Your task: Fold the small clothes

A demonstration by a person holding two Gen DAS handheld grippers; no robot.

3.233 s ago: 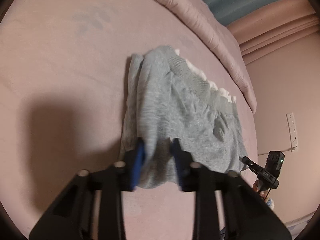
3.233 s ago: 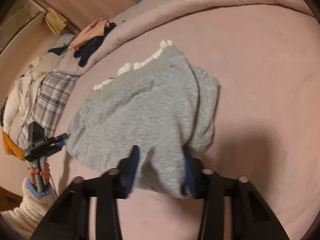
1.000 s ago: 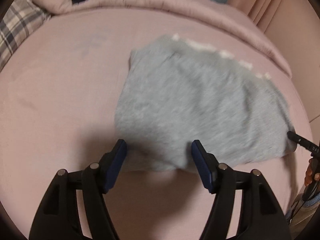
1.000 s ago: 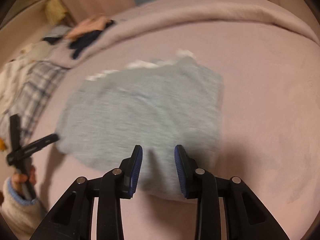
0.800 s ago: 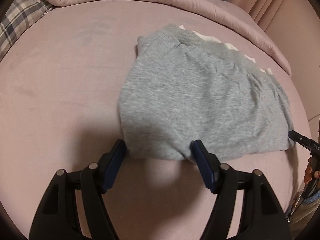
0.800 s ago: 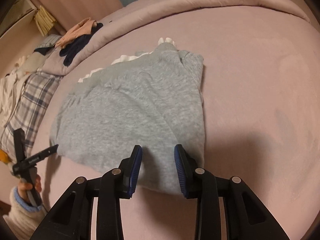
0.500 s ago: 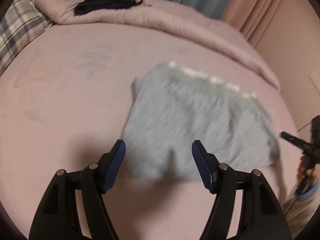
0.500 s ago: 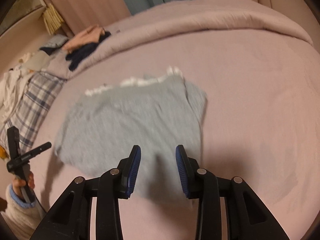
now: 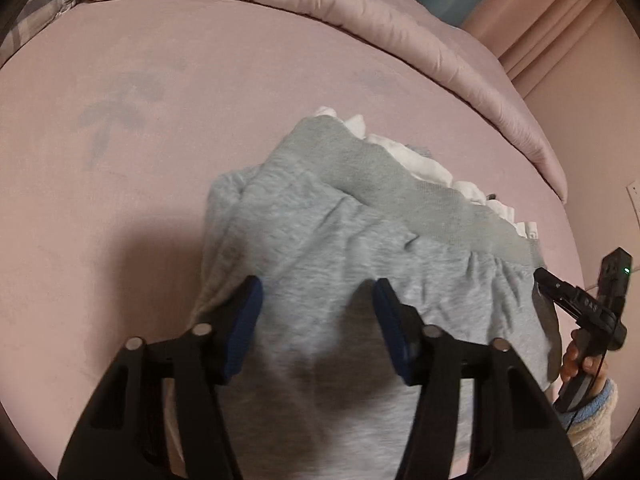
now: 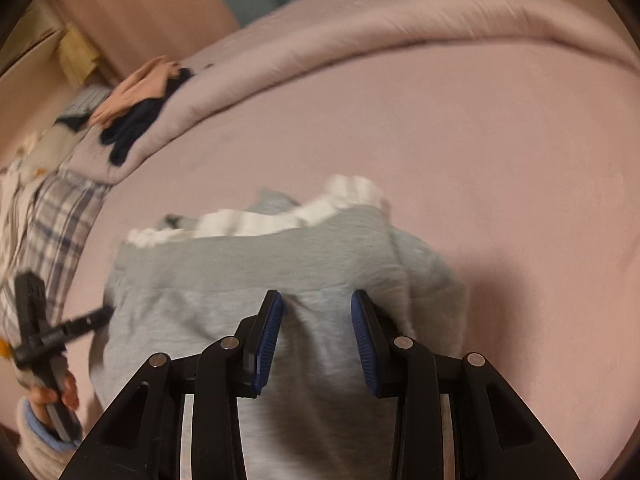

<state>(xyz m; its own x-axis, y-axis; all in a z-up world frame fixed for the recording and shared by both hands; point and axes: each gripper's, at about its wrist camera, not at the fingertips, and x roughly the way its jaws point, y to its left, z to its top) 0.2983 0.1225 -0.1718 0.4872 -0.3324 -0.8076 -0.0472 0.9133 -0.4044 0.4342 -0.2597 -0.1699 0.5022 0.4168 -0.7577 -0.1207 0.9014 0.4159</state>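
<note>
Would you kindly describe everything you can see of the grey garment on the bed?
The grey garment is a small piece of soft, heathered sweatshirt-like knit, with a darker ribbed band along its far edge and a white frilly trim showing beyond it. It lies rumpled and partly folded on the pink bed sheet. The left tool straddles its near part, jaws closing with cloth between them; the right tool also has cloth between its blue pads.

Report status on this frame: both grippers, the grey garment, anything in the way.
Left hand-held gripper closing, grey garment between its pads. Right hand-held gripper open over the same cloth. Garment bunched on the pink bed. Nothing in the way.
</note>
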